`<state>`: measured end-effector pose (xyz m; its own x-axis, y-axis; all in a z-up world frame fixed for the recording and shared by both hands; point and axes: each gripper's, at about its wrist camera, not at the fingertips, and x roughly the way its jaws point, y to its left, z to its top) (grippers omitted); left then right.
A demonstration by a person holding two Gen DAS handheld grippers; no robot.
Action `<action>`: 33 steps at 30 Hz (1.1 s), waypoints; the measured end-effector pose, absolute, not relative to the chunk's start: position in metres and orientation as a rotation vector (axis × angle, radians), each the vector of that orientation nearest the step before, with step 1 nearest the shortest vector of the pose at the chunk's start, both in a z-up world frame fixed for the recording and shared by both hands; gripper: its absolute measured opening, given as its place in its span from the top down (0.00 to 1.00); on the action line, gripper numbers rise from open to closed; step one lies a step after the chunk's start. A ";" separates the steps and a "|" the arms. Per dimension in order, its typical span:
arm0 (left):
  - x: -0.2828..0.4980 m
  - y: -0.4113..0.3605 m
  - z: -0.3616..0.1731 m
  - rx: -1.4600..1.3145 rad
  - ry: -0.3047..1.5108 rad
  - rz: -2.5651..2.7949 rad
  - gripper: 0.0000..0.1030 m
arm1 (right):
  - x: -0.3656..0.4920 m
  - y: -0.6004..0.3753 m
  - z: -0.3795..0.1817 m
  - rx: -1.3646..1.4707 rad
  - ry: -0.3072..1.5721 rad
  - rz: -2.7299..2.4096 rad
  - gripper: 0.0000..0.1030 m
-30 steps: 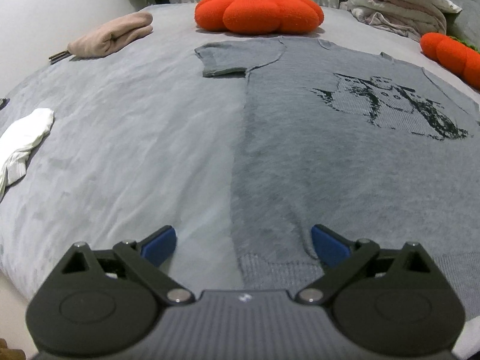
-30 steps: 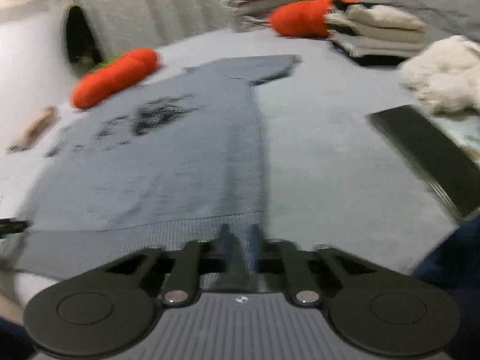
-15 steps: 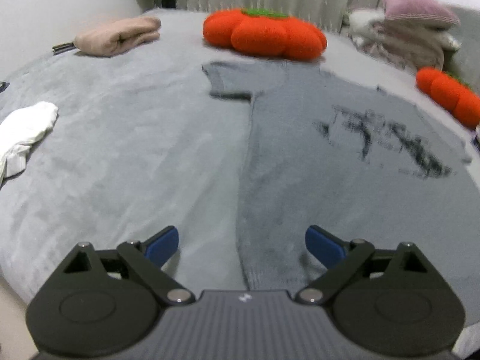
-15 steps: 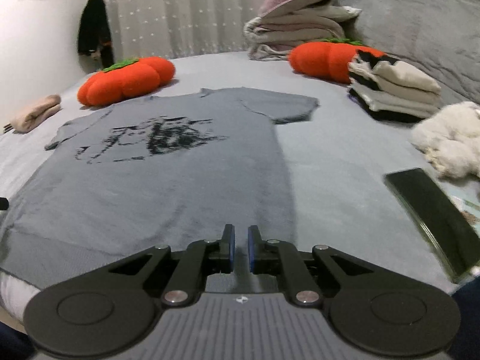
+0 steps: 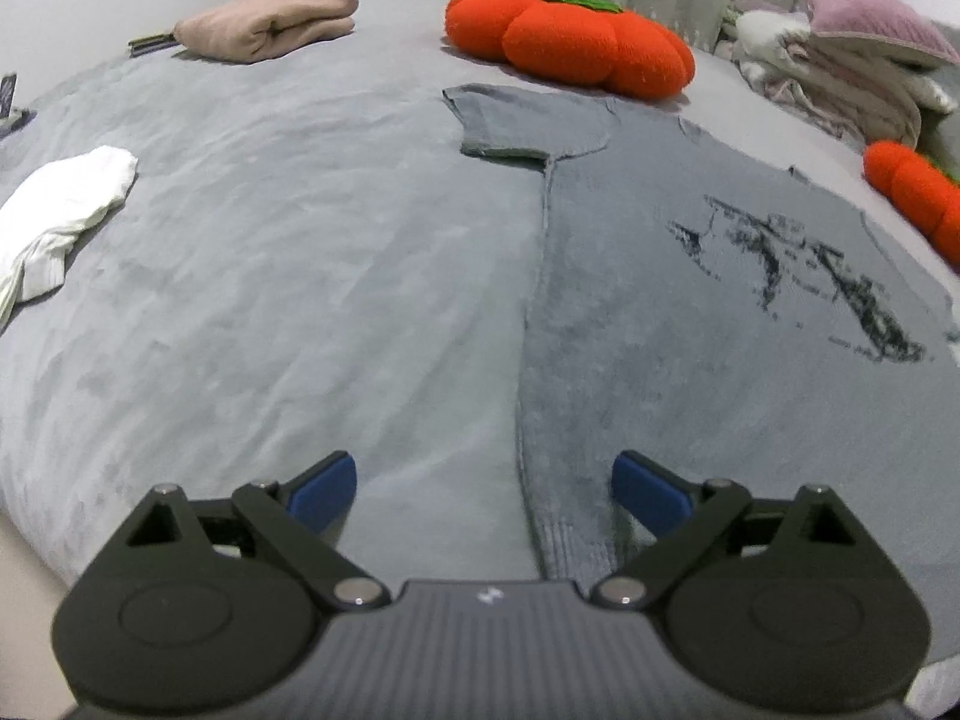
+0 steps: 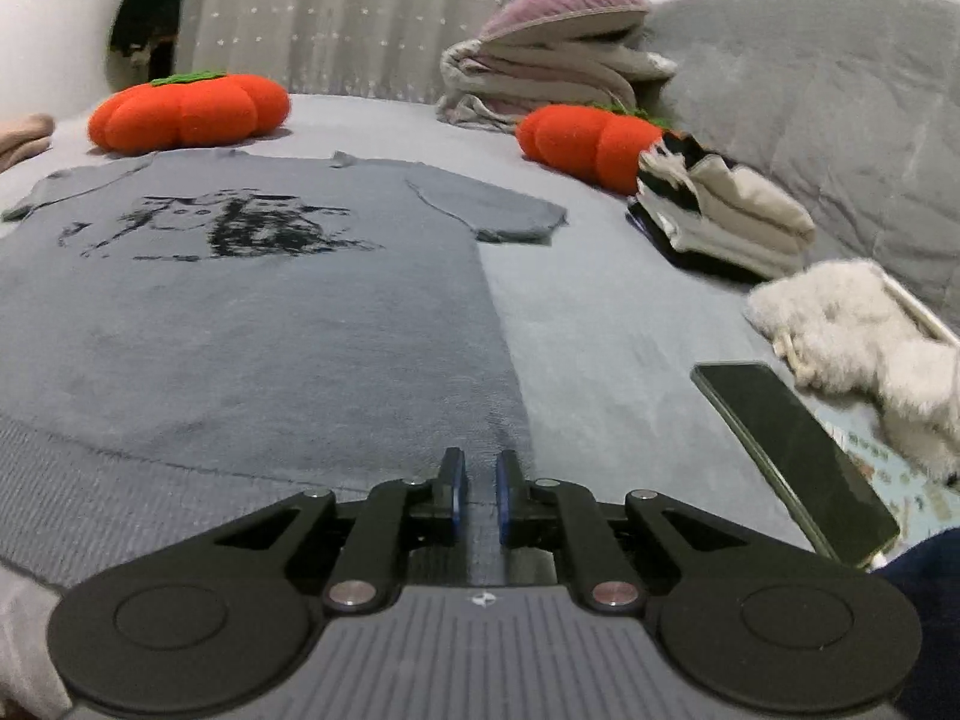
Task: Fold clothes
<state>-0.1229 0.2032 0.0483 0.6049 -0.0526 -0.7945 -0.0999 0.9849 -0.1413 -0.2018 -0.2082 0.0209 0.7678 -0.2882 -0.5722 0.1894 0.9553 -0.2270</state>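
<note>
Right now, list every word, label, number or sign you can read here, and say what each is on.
No readable text.
Grey T-shirt: a black graphic print, no legible letters.
Printed sheet beside the phone: small marks, too blurred to read.
Each gripper body: a small white emblem, not text.

On the bed (image 5: pixel 270 276), an orange pumpkin cushion (image 5: pixel 570 39) sits at the far side. Left of it lie a pink bundle (image 5: pixel 270 30) and, nearer, a white cloth (image 5: pixel 60 210); right of it, stacked pillows (image 6: pixel 558 60), a second cushion (image 6: pixel 588 141) and a phone (image 6: pixel 792 450).
</note>
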 end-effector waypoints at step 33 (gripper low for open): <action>-0.123 0.209 0.057 -0.162 0.871 0.040 0.07 | -0.192 -0.010 0.013 -0.270 0.560 0.180 0.84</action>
<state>-0.1234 0.2090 0.0573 0.6439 -0.0309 -0.7645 -0.1014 0.9869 -0.1252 -0.1920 -0.0100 0.0128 0.8328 0.0952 -0.5453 -0.2411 0.9491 -0.2026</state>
